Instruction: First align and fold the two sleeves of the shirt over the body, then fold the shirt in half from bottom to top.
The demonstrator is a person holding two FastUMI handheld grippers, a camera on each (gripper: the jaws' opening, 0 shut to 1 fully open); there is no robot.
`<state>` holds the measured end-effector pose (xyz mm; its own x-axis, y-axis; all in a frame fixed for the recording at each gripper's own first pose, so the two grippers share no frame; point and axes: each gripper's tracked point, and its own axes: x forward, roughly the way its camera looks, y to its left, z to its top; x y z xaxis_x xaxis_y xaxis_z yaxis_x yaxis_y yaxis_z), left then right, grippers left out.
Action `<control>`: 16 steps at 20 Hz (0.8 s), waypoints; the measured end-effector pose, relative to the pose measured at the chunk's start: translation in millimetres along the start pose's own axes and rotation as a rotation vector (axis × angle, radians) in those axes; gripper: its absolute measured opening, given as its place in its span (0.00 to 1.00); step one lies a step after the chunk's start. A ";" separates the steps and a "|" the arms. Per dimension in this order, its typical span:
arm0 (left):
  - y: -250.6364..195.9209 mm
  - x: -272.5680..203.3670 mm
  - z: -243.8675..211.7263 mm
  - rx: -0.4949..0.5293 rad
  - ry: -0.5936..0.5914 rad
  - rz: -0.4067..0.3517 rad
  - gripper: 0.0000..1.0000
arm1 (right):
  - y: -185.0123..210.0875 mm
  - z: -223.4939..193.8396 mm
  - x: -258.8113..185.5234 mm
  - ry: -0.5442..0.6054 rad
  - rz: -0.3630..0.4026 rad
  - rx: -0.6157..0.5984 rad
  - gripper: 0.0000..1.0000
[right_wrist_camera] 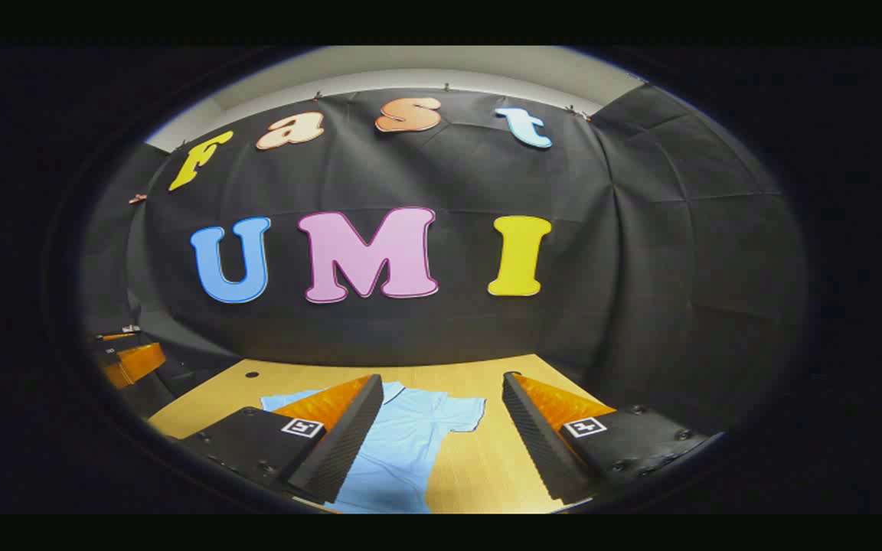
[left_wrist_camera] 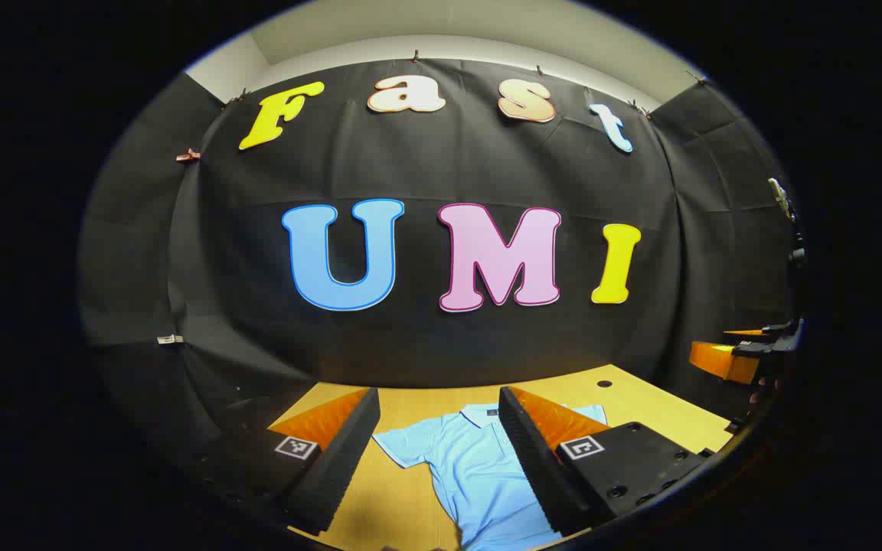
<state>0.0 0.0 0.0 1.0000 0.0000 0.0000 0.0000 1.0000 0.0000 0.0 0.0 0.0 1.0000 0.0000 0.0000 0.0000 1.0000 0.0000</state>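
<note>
A black cloth wall [left_wrist_camera: 441, 176] takes up the upper and middle part of both views. Below it, across the bottom of each frame, runs a light wooden table [left_wrist_camera: 640, 402], with a small dark hole [left_wrist_camera: 604, 383] near its far edge.

The light blue shirt [left_wrist_camera: 479, 467] lies flat on the table at bottom centre of the left gripper view, collar toward the wall, one short sleeve [left_wrist_camera: 406, 444] spread out to the left. In the right gripper view the shirt [right_wrist_camera: 403, 444] sits at bottom centre, slightly left, with the other sleeve [right_wrist_camera: 464, 413] spread to the right.

The left gripper [left_wrist_camera: 439, 451] hangs above the shirt, its fingers spread wide with nothing between them; its right finger overlaps the shirt's body in the frame. The right gripper [right_wrist_camera: 441, 436] is likewise spread and holds nothing, with shirt and bare wood showing in the gap.

At the right edge of the left gripper view the right gripper appears farther off; at the left edge of the right gripper view the left gripper appears likewise.
</note>
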 end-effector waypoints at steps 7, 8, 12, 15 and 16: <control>-1.5 9.0 -1.6 0.001 0.008 0.003 0.99 | 5.7 -13.2 9.8 0.037 0.024 0.002 0.97; -0.5 9.9 -3.2 0.000 0.010 0.005 0.99 | 5.8 -14.0 11.4 0.040 0.026 0.002 0.98; -0.5 13.8 -6.7 -0.003 0.019 0.011 0.99 | 3.7 -20.8 17.7 0.066 0.025 0.011 0.98; -1.1 17.3 -8.8 -0.009 0.028 0.015 0.99 | 4.3 -28.3 22.6 0.088 0.030 0.014 0.98; -1.9 18.4 -8.1 -0.010 0.029 0.017 0.99 | 5.2 -31.0 24.8 0.095 0.035 0.012 0.98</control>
<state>18.4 -1.9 -8.1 0.9994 0.0169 -0.0287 -0.0172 0.9998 -0.0101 24.8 5.2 -31.0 0.9949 0.0353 -0.0945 -0.0341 0.9993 0.0138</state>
